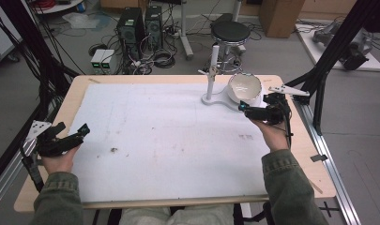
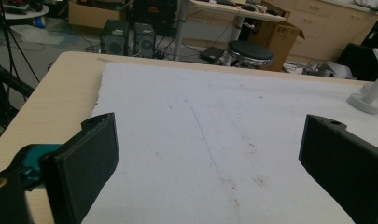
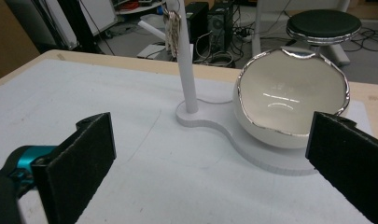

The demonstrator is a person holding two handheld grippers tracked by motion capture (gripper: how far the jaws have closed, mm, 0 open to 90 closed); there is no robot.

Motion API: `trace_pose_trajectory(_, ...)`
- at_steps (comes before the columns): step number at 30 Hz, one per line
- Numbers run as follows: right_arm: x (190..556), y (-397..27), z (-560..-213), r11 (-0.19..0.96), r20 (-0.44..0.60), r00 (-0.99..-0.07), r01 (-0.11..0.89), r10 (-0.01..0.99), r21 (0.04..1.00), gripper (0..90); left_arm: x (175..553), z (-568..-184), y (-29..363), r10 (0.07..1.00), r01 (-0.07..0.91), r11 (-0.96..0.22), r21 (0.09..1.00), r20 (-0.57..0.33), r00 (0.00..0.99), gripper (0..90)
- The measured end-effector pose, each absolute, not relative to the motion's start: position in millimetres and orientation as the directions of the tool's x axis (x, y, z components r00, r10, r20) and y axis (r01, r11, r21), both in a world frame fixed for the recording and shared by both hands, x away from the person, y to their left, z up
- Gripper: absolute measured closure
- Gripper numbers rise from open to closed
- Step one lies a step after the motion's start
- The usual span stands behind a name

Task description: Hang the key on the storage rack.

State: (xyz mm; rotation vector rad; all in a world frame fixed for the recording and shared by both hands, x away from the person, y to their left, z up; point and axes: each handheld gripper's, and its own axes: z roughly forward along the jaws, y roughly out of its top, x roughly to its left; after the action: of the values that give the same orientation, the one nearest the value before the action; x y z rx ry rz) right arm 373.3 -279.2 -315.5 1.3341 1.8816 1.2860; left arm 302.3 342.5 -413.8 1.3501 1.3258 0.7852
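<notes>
Table (image 1: 75, 89) carried a white sheet (image 1: 169, 140) over most of its top. Left gripper (image 1: 79, 132) sat at lower left of the high view, held in the left hand (image 1: 58, 159), jaws spread wide over bare sheet, holding nothing. Right gripper (image 1: 244, 108) was at upper right, in the right hand (image 1: 272, 133), jaws also spread apart and empty, pointing at a white bowl (image 3: 289, 100) with a silvery jagged rim. Bowl sat tilted on a white stand (image 3: 270, 161) beside its upright post (image 3: 184, 70); something metallic hung near the post top. Black stool (image 1: 230, 33) stood beyond the table.
</notes>
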Motion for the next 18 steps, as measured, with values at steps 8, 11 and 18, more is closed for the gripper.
trace_pose_trajectory(8,365.7,-289.5,-339.5,0.067,0.124,-0.394,0.437,0.911,0.897,0.6,302.5,-414.1,342.6,0.964,0.288,0.148,0.946,-0.203,0.173,5.4)
trace_pose_trajectory(11,362.6,-292.0,-344.0,0.082,0.107,-0.404,0.423,0.908,0.903,0.6,302.8,-414.2,342.2,0.964,0.288,0.147,0.946,-0.202,0.175,5.4)
trace_pose_trajectory(18,357.7,-292.7,-357.7,0.083,0.108,-0.404,0.428,0.908,0.9,0.6,302.6,-414.1,342.4,0.963,0.29,0.148,0.946,-0.205,0.178,5.4)
